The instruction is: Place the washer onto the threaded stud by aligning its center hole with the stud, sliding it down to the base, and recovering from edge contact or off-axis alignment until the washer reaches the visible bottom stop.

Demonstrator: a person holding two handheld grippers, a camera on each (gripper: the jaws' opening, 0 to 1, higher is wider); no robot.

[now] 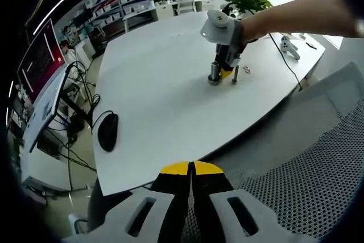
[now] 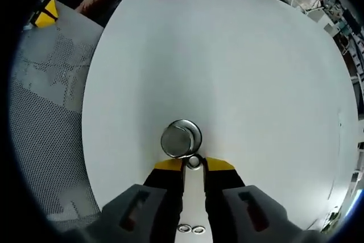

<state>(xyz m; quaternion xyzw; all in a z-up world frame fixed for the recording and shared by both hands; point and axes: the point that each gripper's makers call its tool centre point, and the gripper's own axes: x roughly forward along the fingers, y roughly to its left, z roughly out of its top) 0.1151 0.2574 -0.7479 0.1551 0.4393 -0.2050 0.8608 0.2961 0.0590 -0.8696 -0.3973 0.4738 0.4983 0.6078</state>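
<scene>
**Washer held at the stud**

Small silver metal washer [image 2: 194,162] sits pinched between our right gripper's [image 2: 194,165] yellow tips, low centre, just beside the round steel stud base [image 2: 181,139] on the white table [image 2: 227,55]. Our left gripper [image 1: 191,170] shows tips pressed together, holding nothing.

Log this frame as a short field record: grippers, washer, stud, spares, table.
left gripper: shut, empty, held back at the table's near edge
right gripper: shut on washer
stud: upright on table, just ahead of the washer
washer on stud: not yet
spare washers: two, flat on table beneath right gripper
table: white; computer mouse near one edge
</scene>
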